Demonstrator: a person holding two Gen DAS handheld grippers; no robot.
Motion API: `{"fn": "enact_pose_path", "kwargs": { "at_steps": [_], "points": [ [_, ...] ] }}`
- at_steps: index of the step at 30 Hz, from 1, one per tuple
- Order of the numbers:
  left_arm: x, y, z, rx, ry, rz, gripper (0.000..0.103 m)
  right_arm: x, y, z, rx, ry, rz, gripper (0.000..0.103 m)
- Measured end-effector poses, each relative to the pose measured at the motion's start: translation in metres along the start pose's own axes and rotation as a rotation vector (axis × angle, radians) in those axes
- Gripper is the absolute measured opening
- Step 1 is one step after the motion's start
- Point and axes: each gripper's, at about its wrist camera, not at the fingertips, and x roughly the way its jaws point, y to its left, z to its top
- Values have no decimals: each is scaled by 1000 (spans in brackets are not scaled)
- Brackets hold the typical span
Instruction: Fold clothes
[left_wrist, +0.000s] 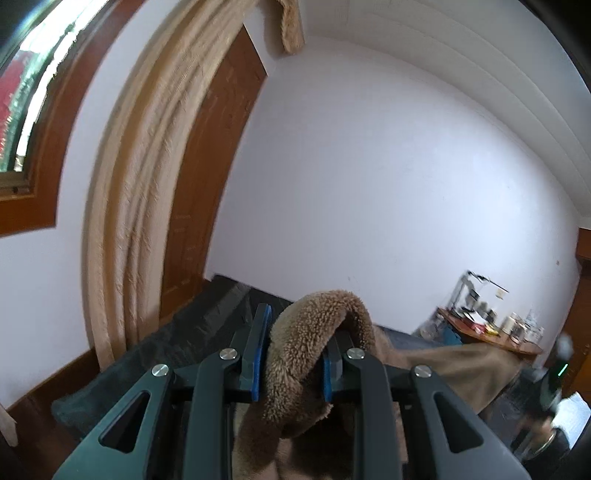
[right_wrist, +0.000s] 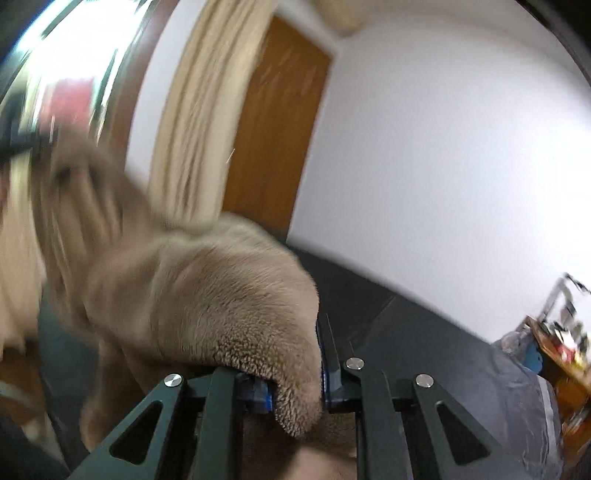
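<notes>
A brown fleece garment (left_wrist: 317, 317) loops up between the blue pads of my left gripper (left_wrist: 295, 343), which is shut on a fold of it. The cloth runs off to the right, low over the dark surface, toward a blurred dark gripper with a green light (left_wrist: 554, 373). In the right wrist view the same fleece garment (right_wrist: 207, 295) drapes over my right gripper (right_wrist: 295, 369), which is shut on a thick rolled edge. Its left finger is mostly hidden under the pile. The cloth stretches up and left toward a dark blurred shape (right_wrist: 22, 144).
Below lies a dark covered bed (left_wrist: 177, 339). A beige curtain (left_wrist: 147, 184) and a wooden door (left_wrist: 210, 184) stand behind it, with a window (left_wrist: 22, 92) at the left. At the right is a cluttered wooden desk (left_wrist: 491, 328). The back wall is white.
</notes>
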Motion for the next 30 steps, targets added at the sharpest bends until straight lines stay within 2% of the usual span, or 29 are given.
{"fn": "enact_pose_path", "kwargs": {
  "at_steps": [1,2,3,4,5,7,11,15,16,17,18,19,20,21,24,27,30],
  "points": [
    [6,0,-5,9,22,-14,33,-15,-9,8,35,-42,-18,17],
    [11,0,-9,18,44,-28,44,-30,-19,14,77,-75,-27,17],
    [16,-2,-16,25,65,-39,61,-45,-29,20,118,-109,-37,17],
    [21,-3,-22,33,86,-49,70,-58,-38,24,156,-137,-46,17],
    [29,-4,-30,39,112,-62,85,-66,-44,25,181,-148,-55,17],
    [43,-6,-48,56,169,-94,87,-80,-57,20,240,-157,-82,17],
    [76,-16,-86,139,322,-134,87,-88,-62,0,264,-131,-152,17],
    [87,-27,-110,206,355,-111,87,-90,-62,-7,267,-132,-189,17],
    [86,-26,-109,185,347,-120,86,-94,-61,-8,264,-136,-200,17],
    [85,-25,-108,164,338,-129,78,-101,-58,-7,255,-146,-214,17],
    [85,-23,-107,143,330,-138,57,-102,-54,-4,243,-160,-228,17],
    [84,-23,-104,129,321,-127,45,-104,-51,-1,232,-174,-243,17],
    [82,-22,-101,115,311,-116,28,-105,-47,1,220,-187,-257,17],
    [79,-20,-95,89,285,-105,23,-107,-43,4,208,-202,-272,17],
    [60,-17,-72,27,193,-114,21,-119,-32,9,168,-256,-337,17],
    [28,-26,-37,-4,45,-138,21,-119,-23,17,140,-292,-391,17],
    [-13,-42,-2,-12,-113,-174,21,-136,-22,26,123,-335,-451,17]
  ]
}}
